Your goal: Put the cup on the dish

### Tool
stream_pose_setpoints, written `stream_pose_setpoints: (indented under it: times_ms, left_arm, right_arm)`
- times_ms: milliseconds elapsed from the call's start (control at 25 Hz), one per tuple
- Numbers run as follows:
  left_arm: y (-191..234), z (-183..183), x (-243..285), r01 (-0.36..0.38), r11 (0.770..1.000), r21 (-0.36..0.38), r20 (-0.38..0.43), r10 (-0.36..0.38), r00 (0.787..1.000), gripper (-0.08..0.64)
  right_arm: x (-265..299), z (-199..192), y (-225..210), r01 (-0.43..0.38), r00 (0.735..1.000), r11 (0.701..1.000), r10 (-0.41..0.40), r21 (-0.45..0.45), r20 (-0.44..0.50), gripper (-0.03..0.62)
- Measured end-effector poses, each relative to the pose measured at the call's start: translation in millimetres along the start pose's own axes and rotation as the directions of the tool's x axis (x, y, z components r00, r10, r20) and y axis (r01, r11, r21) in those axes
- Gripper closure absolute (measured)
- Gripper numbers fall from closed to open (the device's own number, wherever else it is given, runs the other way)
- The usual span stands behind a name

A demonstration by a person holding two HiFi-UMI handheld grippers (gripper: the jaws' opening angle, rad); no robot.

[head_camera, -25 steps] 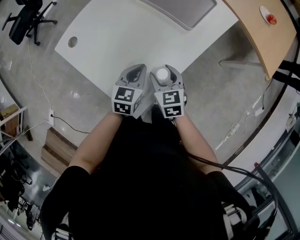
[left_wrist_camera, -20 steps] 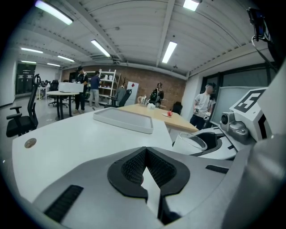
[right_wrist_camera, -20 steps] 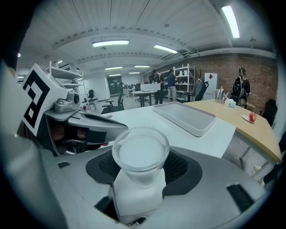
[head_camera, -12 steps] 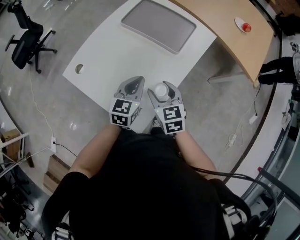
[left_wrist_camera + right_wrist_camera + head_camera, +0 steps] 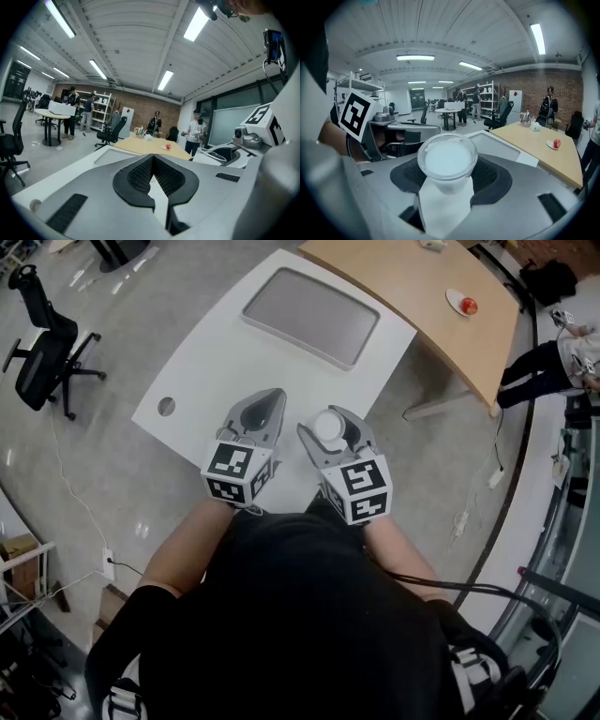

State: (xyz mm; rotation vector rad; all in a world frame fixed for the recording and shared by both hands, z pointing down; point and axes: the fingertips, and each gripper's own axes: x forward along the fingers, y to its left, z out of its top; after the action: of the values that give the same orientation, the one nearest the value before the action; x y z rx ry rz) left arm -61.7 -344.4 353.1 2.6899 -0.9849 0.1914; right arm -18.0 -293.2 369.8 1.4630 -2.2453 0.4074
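You stand at the near corner of a white table (image 5: 220, 371) that fills the upper middle of the head view, with a curved wooden table (image 5: 422, 320) butting against it at the upper right. A grey tray (image 5: 311, 317) lies on the white table's far part, and a black office chair (image 5: 42, 357) sits on the floor at the left edge of the frame.

Your left gripper (image 5: 266, 407) is held over the table's near edge just left of centre; its jaws are pressed together with nothing between them. Your right gripper (image 5: 330, 432) is just beside it, right of centre, and its jaws are clamped on a translucent cup (image 5: 447, 159) that stands upright and looks white inside.

The dish (image 5: 461, 303), small and white with a red thing on it, rests on the wooden table near the top right of the head view, well apart from the cup
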Motion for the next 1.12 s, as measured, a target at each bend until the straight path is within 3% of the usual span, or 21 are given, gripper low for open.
stream_pose_setpoints:
  times_ms: [240, 440, 800, 1120]
  left_arm:
    - [-4, 26, -6, 0.041, 0.999, 0.025, 0.036, -0.042, 0.998, 0.557]
    - [-2, 32, 8, 0.043, 0.999, -0.005, 0.031, -0.043, 0.999, 0.557]
    - [15, 35, 42, 0.014, 1.000, 0.003, 0.007, -0.015, 1.000, 0.557]
    - [41, 37, 97, -0.043, 0.999, 0.028, 0.000, 0.043, 0.999, 0.557]
  right_arm:
    - [-6, 29, 0, 0.021, 0.999, 1.000, -0.021, 0.000, 0.032, 0.357]
    - [-2, 40, -14, 0.006, 0.999, 1.000, -0.006, -0.009, 0.041, 0.357]
    - [29, 44, -44, -0.018, 0.999, 1.000, 0.018, 0.006, 0.040, 0.357]
    - [65, 57, -98, -0.004, 0.998, 1.000, 0.004, -0.011, 0.063, 0.357]
